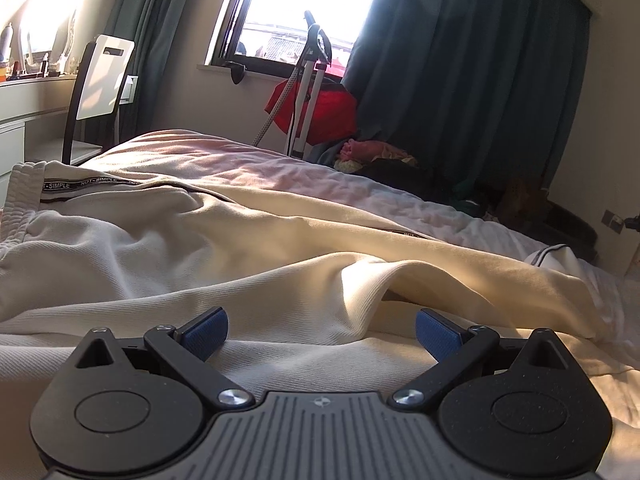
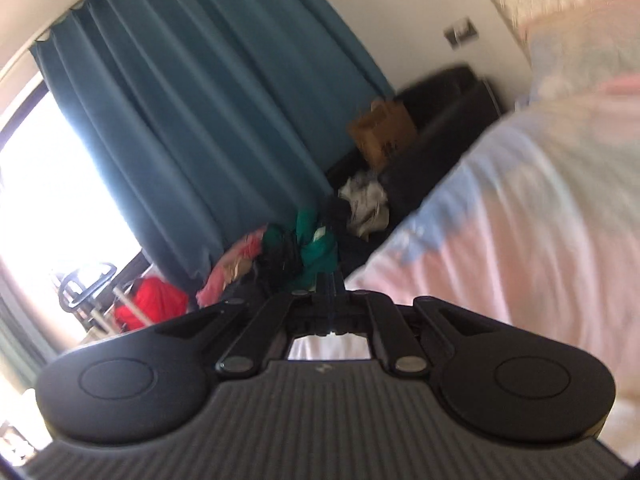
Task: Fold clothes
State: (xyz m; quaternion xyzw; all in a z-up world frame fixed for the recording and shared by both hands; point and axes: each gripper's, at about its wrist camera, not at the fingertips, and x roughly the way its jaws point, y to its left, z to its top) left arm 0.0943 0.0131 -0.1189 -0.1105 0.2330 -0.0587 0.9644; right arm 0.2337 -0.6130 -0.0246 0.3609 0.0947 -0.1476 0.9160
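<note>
A pair of cream trousers (image 1: pixel 248 240) lies spread and rumpled across a bed (image 1: pixel 224 160) w/ a pinkish-white cover, the elastic waistband at far left carrying a black tape stripe lettered "NOT-SIMPLE" (image 1: pixel 80 184). The left gripper (image 1: pixel 320 334) sits low over the near fabric, jaws released and wide apart, blue pads (image 1: pixel 206 332) clear of the cloth and a raised fold of the trousers just beyond them. Sun falls across the garment from a window (image 1: pixel 304 4) flanked by teal curtains (image 1: pixel 460 68); a garment steamer (image 1: pixel 310 80) stands below the sill beside something red (image 1: pixel 320 108), and a white-backed chair (image 1: pixel 100 80) is drawn up to a white surface (image 1: pixel 36 96) at left. In the right wrist view the right gripper (image 2: pixel 326 300) is held up off the bed, jaws clenched together w/ the fingers meeting at center; the frame is motion-blurred, so whether any cloth is pinched there cannot be told. Beyond it: the same teal curtain, a heap of clothes (image 2: pixel 296 248) in green, black and pink, approx. floor level, and a brown paper bag (image 2: pixel 382 132) against a dark piece of furniture.
</note>
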